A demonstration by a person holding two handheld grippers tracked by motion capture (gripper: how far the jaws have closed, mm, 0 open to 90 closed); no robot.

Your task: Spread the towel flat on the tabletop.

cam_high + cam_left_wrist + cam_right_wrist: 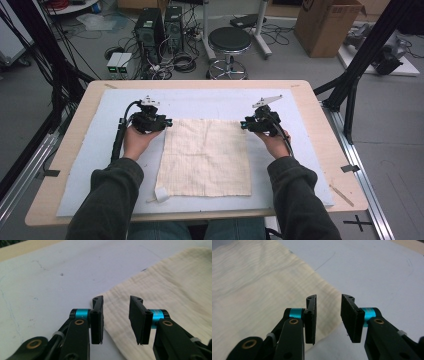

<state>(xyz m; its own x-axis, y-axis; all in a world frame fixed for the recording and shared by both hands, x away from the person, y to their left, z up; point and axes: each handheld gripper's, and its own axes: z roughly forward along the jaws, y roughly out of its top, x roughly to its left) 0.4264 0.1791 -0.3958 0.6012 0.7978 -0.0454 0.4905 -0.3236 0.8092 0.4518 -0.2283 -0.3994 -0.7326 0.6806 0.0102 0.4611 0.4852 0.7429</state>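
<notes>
A cream cloth (205, 157) lies flat and square in the middle of a pale blue mat (100, 150). My left gripper (167, 122) hovers at the cloth's far left corner, and the left gripper view has its jaws (116, 317) standing apart over the cloth's corner (150, 290) with nothing pressed between the pads. At the far right corner sits my right gripper (242, 124). Its jaws (328, 317) are also parted, with the cloth's edge (262, 290) lying beneath the gap and untouched.
The mat covers a wooden table (60, 165). A small white tag (161, 194) sticks out at the cloth's near left corner. Beyond the table stand a black stool (229, 42), computer towers (157, 27) and a cardboard box (327, 22).
</notes>
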